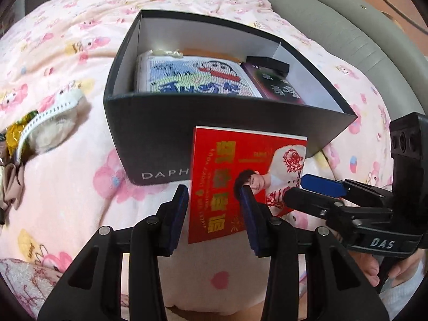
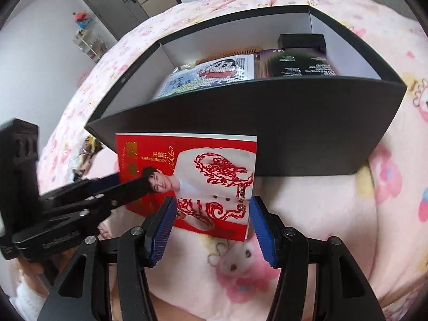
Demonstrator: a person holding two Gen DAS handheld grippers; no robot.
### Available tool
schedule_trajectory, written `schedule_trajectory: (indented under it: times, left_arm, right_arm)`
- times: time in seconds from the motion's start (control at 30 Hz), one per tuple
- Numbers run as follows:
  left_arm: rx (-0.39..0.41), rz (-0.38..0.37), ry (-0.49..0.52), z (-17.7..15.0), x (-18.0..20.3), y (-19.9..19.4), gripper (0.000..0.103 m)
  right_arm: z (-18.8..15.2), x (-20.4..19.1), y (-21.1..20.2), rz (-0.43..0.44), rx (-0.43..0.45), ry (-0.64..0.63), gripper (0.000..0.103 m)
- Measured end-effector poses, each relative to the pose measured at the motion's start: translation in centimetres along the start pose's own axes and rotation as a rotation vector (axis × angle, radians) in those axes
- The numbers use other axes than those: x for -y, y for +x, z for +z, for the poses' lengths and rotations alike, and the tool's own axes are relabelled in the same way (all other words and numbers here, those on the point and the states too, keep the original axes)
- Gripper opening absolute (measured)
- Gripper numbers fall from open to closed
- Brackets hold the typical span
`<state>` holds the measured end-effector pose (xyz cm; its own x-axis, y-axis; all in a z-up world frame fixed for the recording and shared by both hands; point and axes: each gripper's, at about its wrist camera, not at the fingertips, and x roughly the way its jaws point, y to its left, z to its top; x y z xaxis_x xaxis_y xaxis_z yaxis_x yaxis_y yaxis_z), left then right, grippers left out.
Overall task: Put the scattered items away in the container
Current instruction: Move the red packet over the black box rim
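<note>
The left tool has its jaws partly apart around the lower left corner of a red booklet. One finger sits just beside the booklet's left edge and the other crosses its printed face. I cannot tell whether the pads actually press on it. The right tool is also partly apart at the lower right corner, one pad against the right edge and one in front of the cover, and its grip is just as unclear. The booklet stands nearly upright between the two tools, its top edge against the near outer wall of a dark box. It is outside the box. Inside the box lie a cartoon bead picture and a purple carton. The box sits on a pink patterned blanket on a bed. A few loose items lie well off to the left.
</note>
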<state>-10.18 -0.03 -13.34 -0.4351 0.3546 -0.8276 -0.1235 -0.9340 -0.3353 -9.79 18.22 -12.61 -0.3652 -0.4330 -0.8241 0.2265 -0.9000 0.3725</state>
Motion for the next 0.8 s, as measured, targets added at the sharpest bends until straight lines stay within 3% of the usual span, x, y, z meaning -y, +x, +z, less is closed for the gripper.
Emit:
schedule_trajectory:
  times: [0.1,0.27,0.47,0.57,0.67,0.8]
  left_arm:
    - [0.045,0.022,0.033,-0.1,0.6,-1.0,0.032]
    - [0.124,-0.039,0.029,0.8,1.1,-4.0,0.025]
    - [0.184,-0.119,0.042,6.9,2.9,-6.0,0.025]
    - [0.116,-0.161,-0.005,10.6,2.6,-3.6,0.025]
    - [0.038,-0.137,-0.029,13.0,2.3,-0.6,0.025]
    - [0.062,-0.096,0.013,12.7,3.3,-1.1,0.025]
  right_arm:
    - [0.0,-0.2,-1.0,0.017,0.036,0.0,0.054]
    - [0.3,-0.7,-5.2,0.062,0.16,-0.027,0.054]
    - [6.0,-0.6,-10.2,0.068,0.291,-0.075,0.054]
    - [9.8,0.7,-9.4,0.033,0.259,-0.072,0.054]
    - [12.3,3.0,-6.8,0.033,0.19,-0.025,0.053]
    - [11.5,4.5,-5.8,0.074,0.171,0.023,0.053]
